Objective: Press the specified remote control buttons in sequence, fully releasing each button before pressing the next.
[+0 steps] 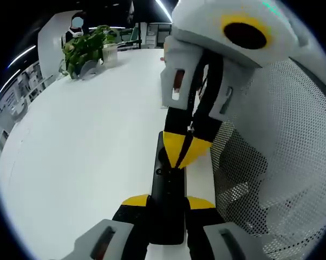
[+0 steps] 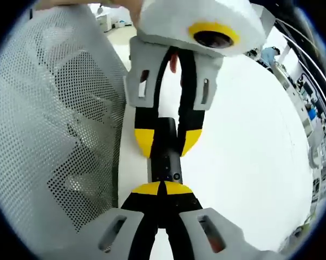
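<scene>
A slim black remote control lies lengthwise over the edge of the white table. My left gripper is shut on its near end, one yellow pad on each long side. My right gripper comes in from the top right with its jaws shut together, and the yellow tips rest on the remote's upper face. In the right gripper view, the shut right gripper touches the remote near small round buttons. The left gripper clamps the far end from above.
A white perforated mesh wall stands close beside the remote, also seen as the mesh on the left. A potted green plant sits at the table's far end. The bare tabletop spreads out to the other side.
</scene>
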Demonstrator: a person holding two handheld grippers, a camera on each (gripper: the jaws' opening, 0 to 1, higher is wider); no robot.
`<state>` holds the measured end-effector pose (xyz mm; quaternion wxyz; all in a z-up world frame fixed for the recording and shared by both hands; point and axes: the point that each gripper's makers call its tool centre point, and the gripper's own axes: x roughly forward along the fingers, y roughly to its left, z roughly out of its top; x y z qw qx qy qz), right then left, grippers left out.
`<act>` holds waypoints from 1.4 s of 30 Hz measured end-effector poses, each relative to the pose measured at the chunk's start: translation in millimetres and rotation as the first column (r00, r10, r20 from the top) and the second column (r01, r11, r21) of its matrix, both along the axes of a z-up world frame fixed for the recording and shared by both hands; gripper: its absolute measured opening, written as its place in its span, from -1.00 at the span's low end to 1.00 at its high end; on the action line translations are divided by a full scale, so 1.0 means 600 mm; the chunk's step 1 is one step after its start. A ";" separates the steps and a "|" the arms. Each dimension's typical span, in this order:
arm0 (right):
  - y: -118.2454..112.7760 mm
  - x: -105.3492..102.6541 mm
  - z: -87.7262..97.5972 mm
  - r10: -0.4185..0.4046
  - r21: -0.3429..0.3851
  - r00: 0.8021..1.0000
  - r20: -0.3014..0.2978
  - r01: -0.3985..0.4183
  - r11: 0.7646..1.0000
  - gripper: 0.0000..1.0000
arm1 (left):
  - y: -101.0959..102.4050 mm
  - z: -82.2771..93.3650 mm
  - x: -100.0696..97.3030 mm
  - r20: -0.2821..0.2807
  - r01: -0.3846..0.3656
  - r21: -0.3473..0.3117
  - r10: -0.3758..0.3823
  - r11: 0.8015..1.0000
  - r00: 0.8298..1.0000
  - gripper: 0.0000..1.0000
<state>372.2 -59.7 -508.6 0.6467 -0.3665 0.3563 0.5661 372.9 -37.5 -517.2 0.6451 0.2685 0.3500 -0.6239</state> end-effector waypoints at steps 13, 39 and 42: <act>0.015 0.003 -0.004 0.099 -0.072 0.990 -0.102 -0.106 0.992 -1.00 | 0.000 -0.002 0.001 -0.001 0.005 -0.004 -0.005 1.000 1.000 -0.51; 0.013 0.030 -0.012 -0.022 -0.113 0.951 -0.308 -0.013 0.993 -1.00 | 0.000 0.000 0.001 -0.013 -0.011 -0.044 0.010 0.999 1.000 -0.51; 0.012 0.029 -0.012 -0.075 -0.153 0.934 -0.351 0.021 0.988 -1.00 | 0.000 0.000 0.001 -0.013 -0.011 -0.044 0.010 0.999 1.000 -0.51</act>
